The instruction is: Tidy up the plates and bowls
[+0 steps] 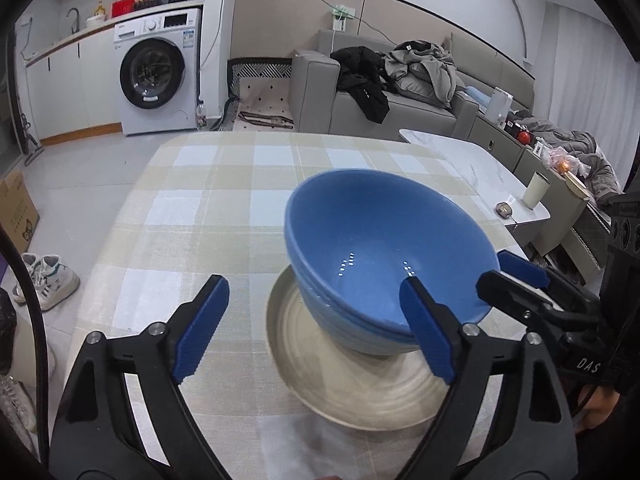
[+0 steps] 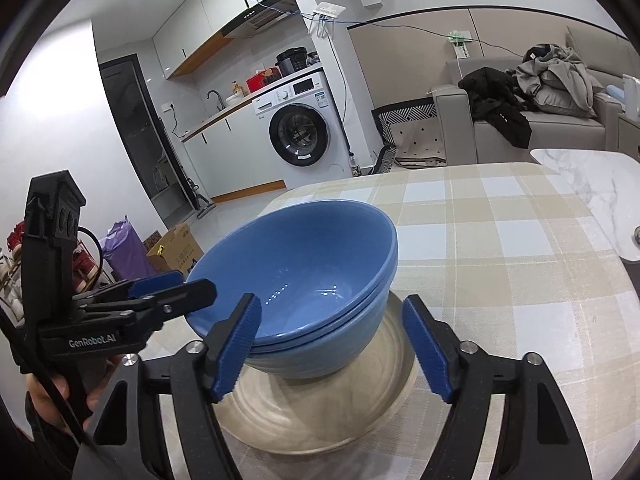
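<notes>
A checked tablecloth (image 1: 192,208) fills the middle of both views. On it, lower centre, a beige plate (image 2: 320,412) carries the nested blue bowls (image 1: 372,248), tilted, apparently just stacked to save space. The left gripper (image 1: 316,332) and right gripper (image 2: 332,344) flank the bowls' rim, jaws spread wide, gripping nothing; the stack looks released

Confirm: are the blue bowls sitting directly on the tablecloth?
No, the blue bowls sit stacked on a beige plate.
</notes>
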A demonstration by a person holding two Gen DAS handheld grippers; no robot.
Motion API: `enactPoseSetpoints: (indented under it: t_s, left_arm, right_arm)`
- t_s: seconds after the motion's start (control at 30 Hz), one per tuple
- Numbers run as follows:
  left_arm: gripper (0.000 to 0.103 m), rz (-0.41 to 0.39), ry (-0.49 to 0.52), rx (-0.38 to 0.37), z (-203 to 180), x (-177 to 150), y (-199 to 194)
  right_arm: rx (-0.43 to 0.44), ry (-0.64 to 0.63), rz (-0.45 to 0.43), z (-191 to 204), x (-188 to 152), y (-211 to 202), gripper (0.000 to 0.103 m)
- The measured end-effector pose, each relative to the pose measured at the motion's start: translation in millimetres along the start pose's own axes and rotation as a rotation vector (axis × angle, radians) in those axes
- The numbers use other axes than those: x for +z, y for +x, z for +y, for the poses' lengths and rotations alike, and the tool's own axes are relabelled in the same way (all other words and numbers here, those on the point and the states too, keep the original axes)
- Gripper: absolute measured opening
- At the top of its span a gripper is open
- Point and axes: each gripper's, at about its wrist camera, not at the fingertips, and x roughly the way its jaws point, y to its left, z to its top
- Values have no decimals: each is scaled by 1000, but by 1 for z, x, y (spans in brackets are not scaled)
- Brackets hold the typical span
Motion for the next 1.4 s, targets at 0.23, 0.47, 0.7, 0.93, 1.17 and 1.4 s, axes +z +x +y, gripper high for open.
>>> enactPoseSetpoints:
  t_s: [0.23, 0.47, 0.7, 0.93, 1.17, 1.4]
  left_arm:
    - [102, -54, 25, 41, 21, -12, -15]
    - [102, -151, 70, 57, 33, -36, -30]
    - [102, -162, 46, 3, 43, -51, -30]
    - [102, -196, 106, -10, 38, -66, -24]
    - [102, -200, 126, -48, 33, -77, -15]
    - [102, -227, 149, -66, 31, -85, -10]
  right_arm:
    - [-26, -68, -27, 5, -2, -7, 101]
    - [-1, -125, -82, 6, -12, -23, 103]
    - [18, -123, -125, -3, -26, -39, 103]
    - [32, -152, -140, -5, -44, -44, 103]
    - [61, -183, -177, 0, -58, -49, 103]
    - [62, -197, -186, 0, -64, -47, 103]
